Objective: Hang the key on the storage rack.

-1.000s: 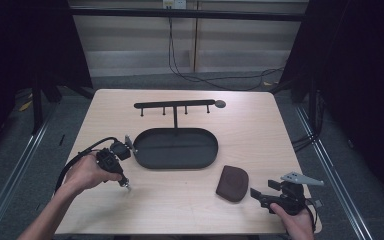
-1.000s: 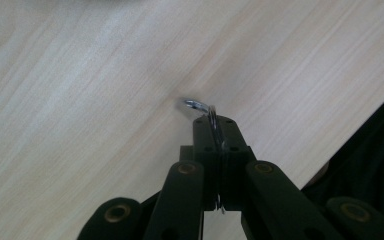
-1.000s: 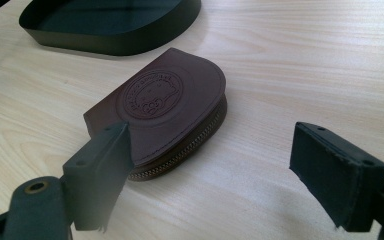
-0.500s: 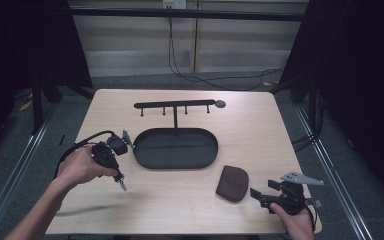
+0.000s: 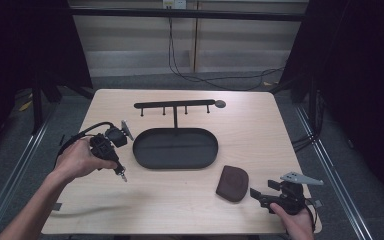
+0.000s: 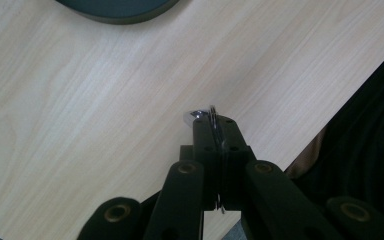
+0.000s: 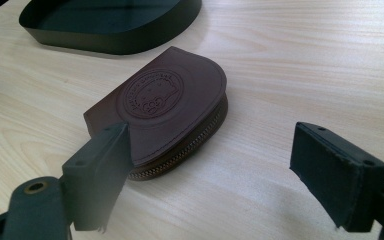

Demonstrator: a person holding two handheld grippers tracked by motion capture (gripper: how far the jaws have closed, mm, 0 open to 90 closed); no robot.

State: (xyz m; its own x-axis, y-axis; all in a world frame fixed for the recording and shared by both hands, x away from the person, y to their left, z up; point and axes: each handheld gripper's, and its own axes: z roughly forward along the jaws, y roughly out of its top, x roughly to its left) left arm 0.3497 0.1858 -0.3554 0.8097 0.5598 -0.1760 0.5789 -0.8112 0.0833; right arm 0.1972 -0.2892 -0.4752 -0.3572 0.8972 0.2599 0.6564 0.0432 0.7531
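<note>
1. A light wooden table [image 5: 190, 200] stands in a dark room; behind it, at the top of the high view, there is a pale wall with cables on the floor.
2. In the middle of the high view a black oval tray [image 5: 175, 148] lies on the table. It looks empty.
3. Just behind the tray, toward the top of the frame, stands a black rack [image 5: 175, 105], a thin bar with small pegs on one post.
4. A brown pouch [image 5: 232, 183] with a zipper lies lower right of the tray, near it but apart. In the right gripper view the pouch [image 7: 165, 107] shows a round stamped mark on its flap and sits in the centre left of the frame.
5. The left gripper [image 5: 121, 174] is at the centre left of the high view, left of the tray, held by the left hand [image 5: 77, 158]. It points down toward the bottom of the frame.
6. In the left gripper view its jaws are pressed together on a small metal ring [image 6: 212, 116] with a shiny piece at the tip. I cannot tell exactly what this thing is.
7. The right gripper [image 5: 254, 195] is at the lower right of the high view, just right of the pouch, held by the right hand [image 5: 294, 222].
8. In the right gripper view its jaws stand wide apart and hold nothing; the left one is in front of the pouch's near corner.
</note>
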